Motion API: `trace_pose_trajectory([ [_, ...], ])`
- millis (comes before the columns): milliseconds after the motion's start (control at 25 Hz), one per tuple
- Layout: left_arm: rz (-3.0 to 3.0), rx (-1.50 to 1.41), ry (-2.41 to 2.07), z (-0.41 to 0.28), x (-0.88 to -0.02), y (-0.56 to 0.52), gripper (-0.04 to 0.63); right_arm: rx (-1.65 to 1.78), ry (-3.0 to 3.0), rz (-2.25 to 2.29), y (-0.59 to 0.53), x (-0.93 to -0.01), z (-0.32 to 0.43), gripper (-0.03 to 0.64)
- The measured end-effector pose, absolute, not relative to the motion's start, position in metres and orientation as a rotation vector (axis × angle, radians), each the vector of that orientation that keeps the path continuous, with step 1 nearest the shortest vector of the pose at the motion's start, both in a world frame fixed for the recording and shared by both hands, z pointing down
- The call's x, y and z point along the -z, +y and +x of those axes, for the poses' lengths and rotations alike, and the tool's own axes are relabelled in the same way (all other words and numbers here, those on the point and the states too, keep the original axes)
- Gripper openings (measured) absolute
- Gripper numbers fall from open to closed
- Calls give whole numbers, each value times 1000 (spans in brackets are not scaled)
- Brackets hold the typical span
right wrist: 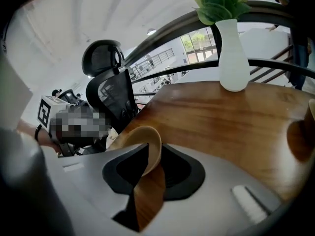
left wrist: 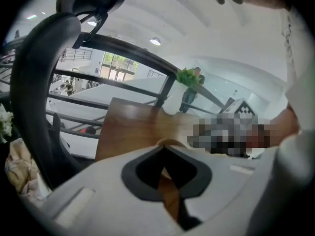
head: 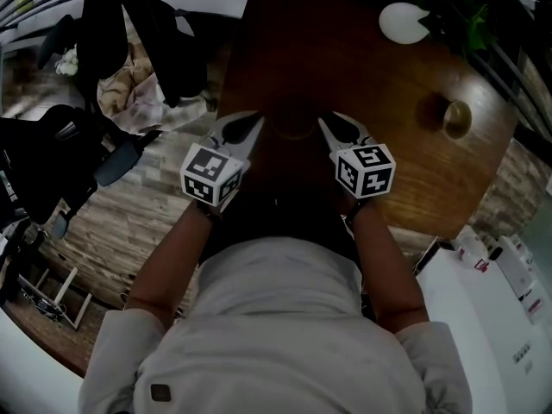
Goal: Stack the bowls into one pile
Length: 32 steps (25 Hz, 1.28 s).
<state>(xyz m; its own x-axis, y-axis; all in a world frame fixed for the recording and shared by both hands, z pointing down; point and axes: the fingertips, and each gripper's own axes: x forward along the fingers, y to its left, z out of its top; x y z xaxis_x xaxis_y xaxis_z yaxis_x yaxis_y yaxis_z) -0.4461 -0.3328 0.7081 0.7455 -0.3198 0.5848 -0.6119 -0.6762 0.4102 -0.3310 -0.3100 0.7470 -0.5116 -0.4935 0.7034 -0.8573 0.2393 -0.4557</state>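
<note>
A wooden bowl (head: 295, 133) hangs low over the near edge of the brown table (head: 379, 84), dim in the head view, with a gripper at each side of its rim. My right gripper (right wrist: 147, 154) is shut on the bowl's thin wall (right wrist: 147, 144), which stands upright between the pads. My left gripper (left wrist: 165, 149) is shut on the opposite rim (left wrist: 172, 142), of which only a curved edge shows past the tips. A second wooden bowl (head: 455, 117) stands on the table to the right, also at the right gripper view's edge (right wrist: 302, 134).
A white vase (head: 403, 22) with a green plant (right wrist: 221, 1) stands at the table's far side. A black office chair (head: 129, 24) with clothes beside it is left of the table. Dark railings run behind. A white counter (head: 509, 317) lies at the lower right.
</note>
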Motion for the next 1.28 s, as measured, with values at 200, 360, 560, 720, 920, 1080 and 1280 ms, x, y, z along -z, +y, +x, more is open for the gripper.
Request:
trace_pose_trajectory([
  [200, 2312, -644, -706, -449, -720, -332, 5, -1209, -2087, 1216, -311, -765, -335, 91],
  [360, 2297, -646, -712, -451, -726, -331, 5, -1222, -2078, 1202, -312, -775, -338, 89],
  [560, 2287, -645, -714, -452, -729, -330, 5, -1229, -2076, 1195, -314, -780, -339, 89],
  [720, 2281, -644, -718, -454, -730, -329, 5, -1204, -2070, 1203, -316, -781, -340, 46],
  [920, 2292, -641, -730, -458, -721, -326, 5, -1171, -2084, 1212, -317, -776, -346, 21],
  [1080, 2309, -640, -738, -463, -708, -320, 5, -1159, -2106, 1224, -314, -762, -351, 20],
  [1280, 2348, -630, -742, -468, -680, -307, 5, -1123, -2135, 1270, -308, -732, -353, 20],
])
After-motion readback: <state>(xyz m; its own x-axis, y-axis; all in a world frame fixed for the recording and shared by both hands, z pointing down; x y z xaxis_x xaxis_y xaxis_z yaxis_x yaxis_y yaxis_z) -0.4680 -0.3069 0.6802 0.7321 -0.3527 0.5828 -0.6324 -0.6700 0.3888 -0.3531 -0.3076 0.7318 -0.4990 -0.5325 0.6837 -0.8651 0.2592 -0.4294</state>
